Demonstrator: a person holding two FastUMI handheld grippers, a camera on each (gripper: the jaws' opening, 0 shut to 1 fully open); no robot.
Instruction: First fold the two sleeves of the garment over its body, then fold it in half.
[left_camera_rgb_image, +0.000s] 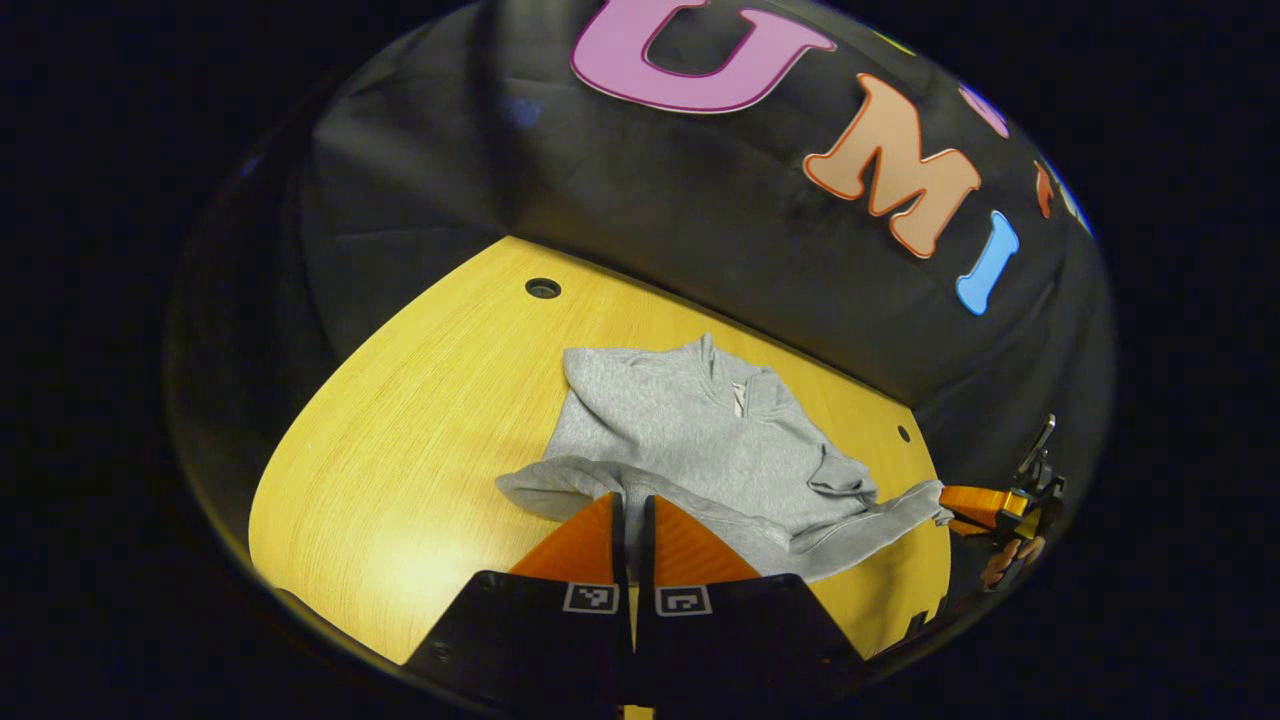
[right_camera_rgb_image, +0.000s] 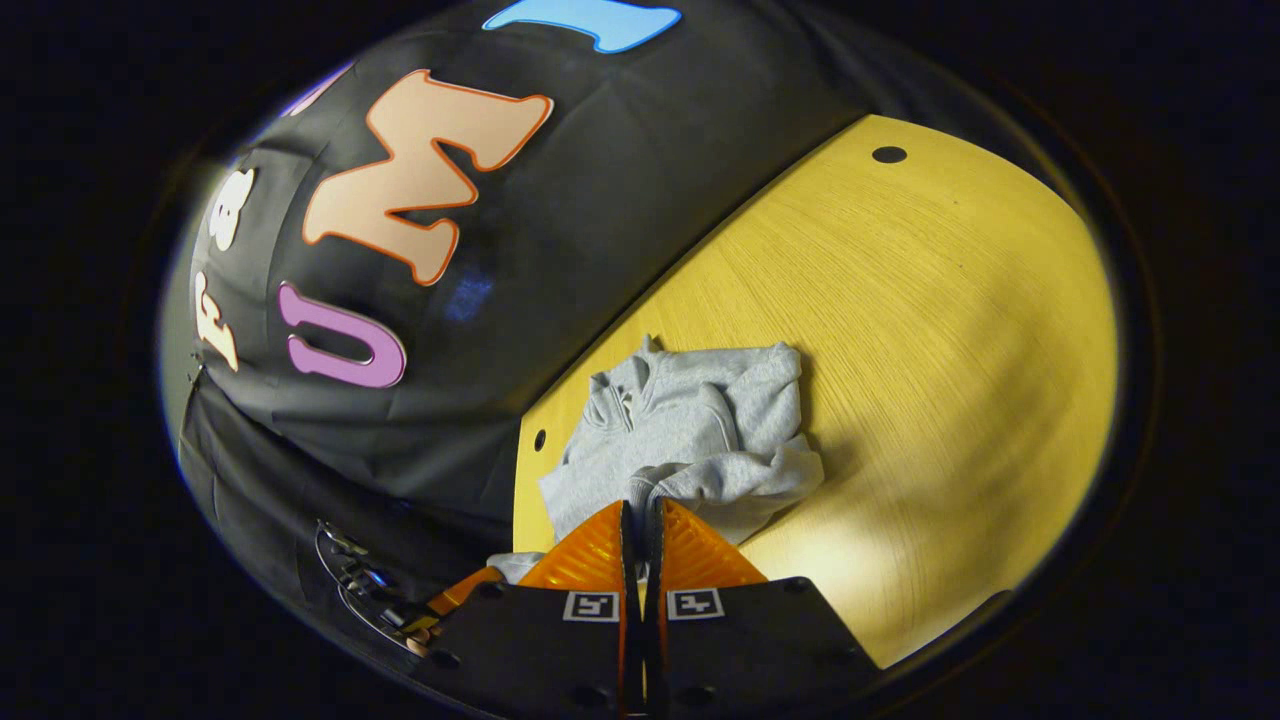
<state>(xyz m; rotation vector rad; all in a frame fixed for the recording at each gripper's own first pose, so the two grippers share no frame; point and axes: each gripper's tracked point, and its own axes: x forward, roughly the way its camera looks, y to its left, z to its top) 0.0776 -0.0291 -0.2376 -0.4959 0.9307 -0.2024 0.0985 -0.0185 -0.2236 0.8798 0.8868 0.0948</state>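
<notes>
Pinched between the closed fingers of the left gripper (left_camera_rgb_image: 630, 500) at the bottom of the left gripper view, the near hem edge of the grey garment (left_camera_rgb_image: 700, 440) is held just above the table (left_camera_rgb_image: 400, 450). The two fingers are drawn almost together, with only a thin strip of cloth seen between them. In the right gripper view, the right gripper (right_camera_rgb_image: 640, 510) is likewise closed narrowly on a gathered fold of the garment (right_camera_rgb_image: 700, 420), its fingers nearly touching with grey fabric caught between them.

Beyond the left gripper's fingers, the garment is spread on the yellow wooden table, its collar turned toward the far edge. One sleeve (left_camera_rgb_image: 845, 475) is seen folded over the body at the right of the left gripper view. A corner of the cloth is stretched out to the right, where it is held by the right gripper (left_camera_rgb_image: 950, 510), seen farther off with part of a hand (left_camera_rgb_image: 1005, 560) behind it.

Farther back, small round holes (left_camera_rgb_image: 543, 289) are set in the tabletop near its far edge. Behind the table, the black cloth wall (left_camera_rgb_image: 600, 200) of the booth is hung.
</notes>
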